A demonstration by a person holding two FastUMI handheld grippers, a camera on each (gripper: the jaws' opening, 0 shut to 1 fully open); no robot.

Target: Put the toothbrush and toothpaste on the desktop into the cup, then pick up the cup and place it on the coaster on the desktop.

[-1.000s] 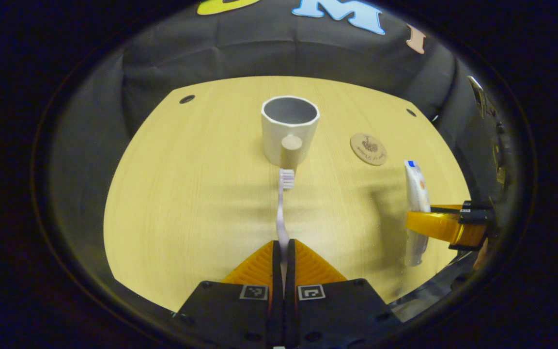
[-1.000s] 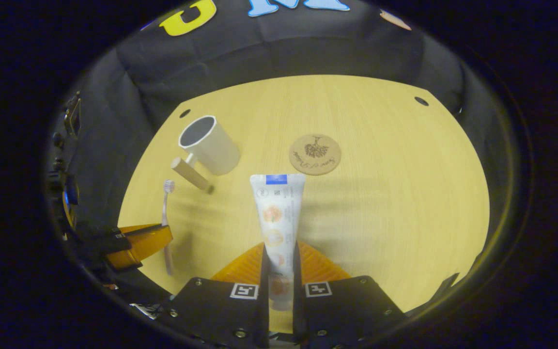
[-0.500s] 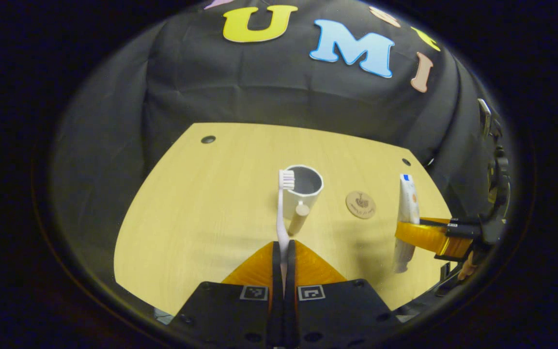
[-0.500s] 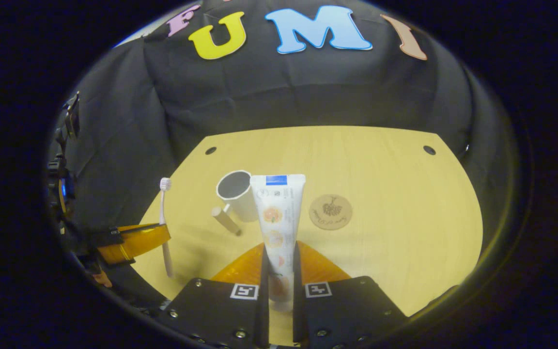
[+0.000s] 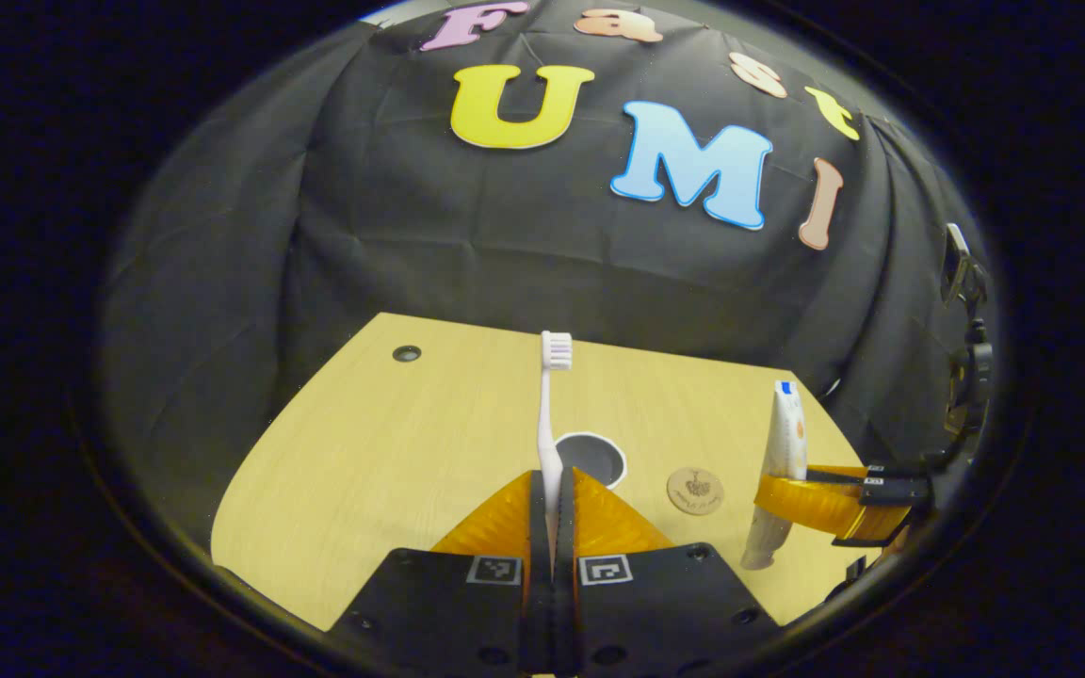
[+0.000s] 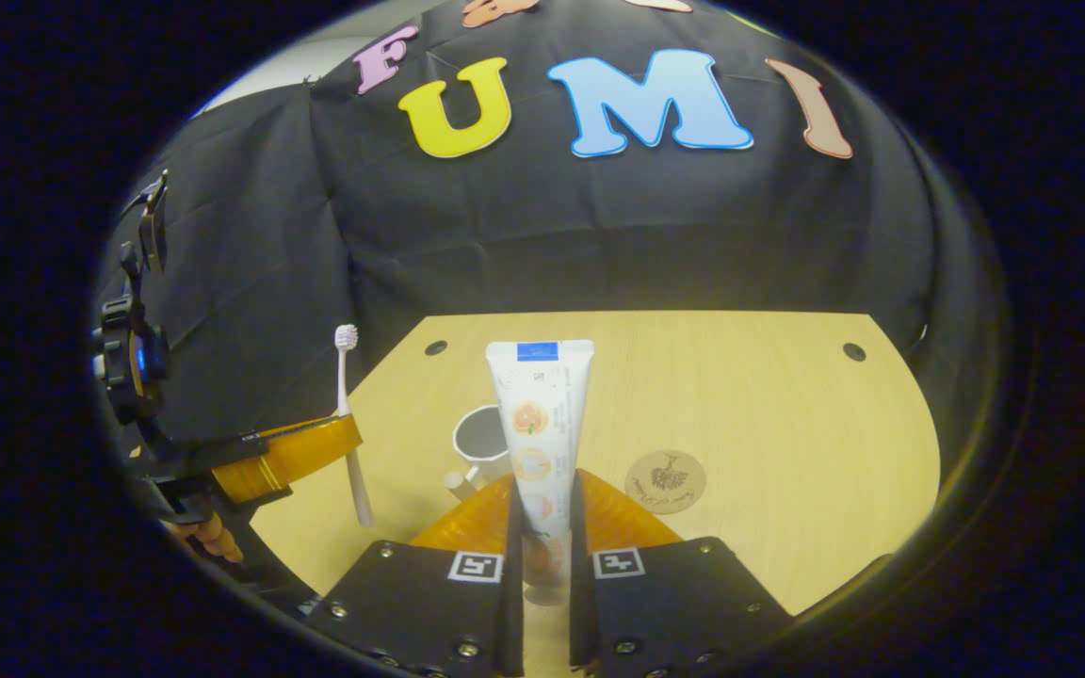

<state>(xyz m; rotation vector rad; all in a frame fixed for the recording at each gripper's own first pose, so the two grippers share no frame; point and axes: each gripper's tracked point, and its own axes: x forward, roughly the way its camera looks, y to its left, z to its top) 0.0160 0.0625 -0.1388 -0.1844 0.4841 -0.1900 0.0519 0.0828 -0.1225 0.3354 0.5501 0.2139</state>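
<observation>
Left gripper (image 5: 550, 513) clamped on toothbrush (image 5: 550, 414), handle pinched, bristles up, long axis upright. Cup (image 5: 591, 459) just ahead and below on the table (image 5: 364, 452), mouth open upward, well in from the near edge. Right gripper (image 6: 541, 527) pressed narrow on toothpaste (image 6: 537, 424), upright too. Coaster (image 6: 665, 480) beside cup, toward the right edge. Left probably nearer the cup, so likely first to tip down.

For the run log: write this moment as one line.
left claw: shut on toothbrush, lifted | right claw: shut on toothpaste, lifted | cup: empty, on desktop | coaster: bare
</observation>
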